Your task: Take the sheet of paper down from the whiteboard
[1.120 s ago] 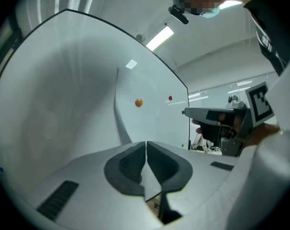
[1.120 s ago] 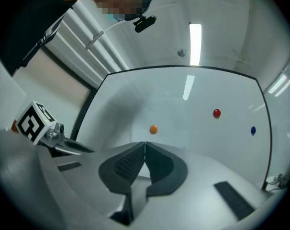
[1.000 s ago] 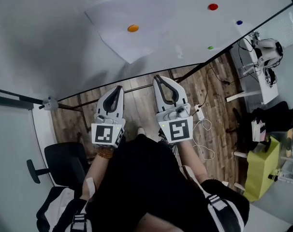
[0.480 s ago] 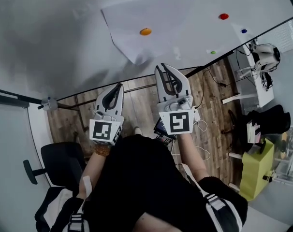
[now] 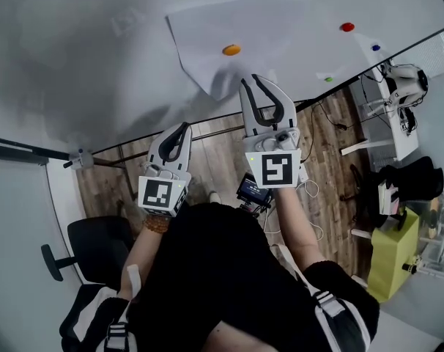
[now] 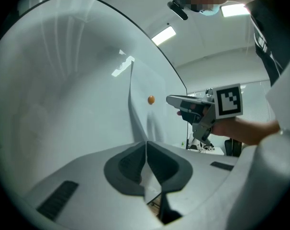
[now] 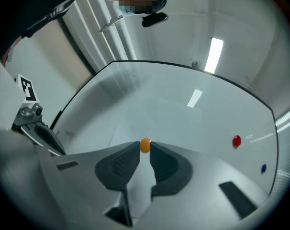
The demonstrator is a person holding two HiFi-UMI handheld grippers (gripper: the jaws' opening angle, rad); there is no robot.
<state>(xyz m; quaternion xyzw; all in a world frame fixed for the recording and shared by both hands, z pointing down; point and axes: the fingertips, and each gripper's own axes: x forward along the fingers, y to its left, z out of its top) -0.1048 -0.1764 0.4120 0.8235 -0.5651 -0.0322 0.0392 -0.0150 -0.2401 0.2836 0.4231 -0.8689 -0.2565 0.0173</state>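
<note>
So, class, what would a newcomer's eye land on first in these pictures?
The orange magnet pinning a sheet of paper to the whiteboard, top centre. Just below it, the right hand-held gripper, its jaws just opened further with nothing gripped between them, points at that magnet.

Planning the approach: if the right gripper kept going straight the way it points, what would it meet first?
Likely the orange magnet on the sheet of paper; depth unclear. The jaws of the right gripper have just been opening, nothing between them.
</note>
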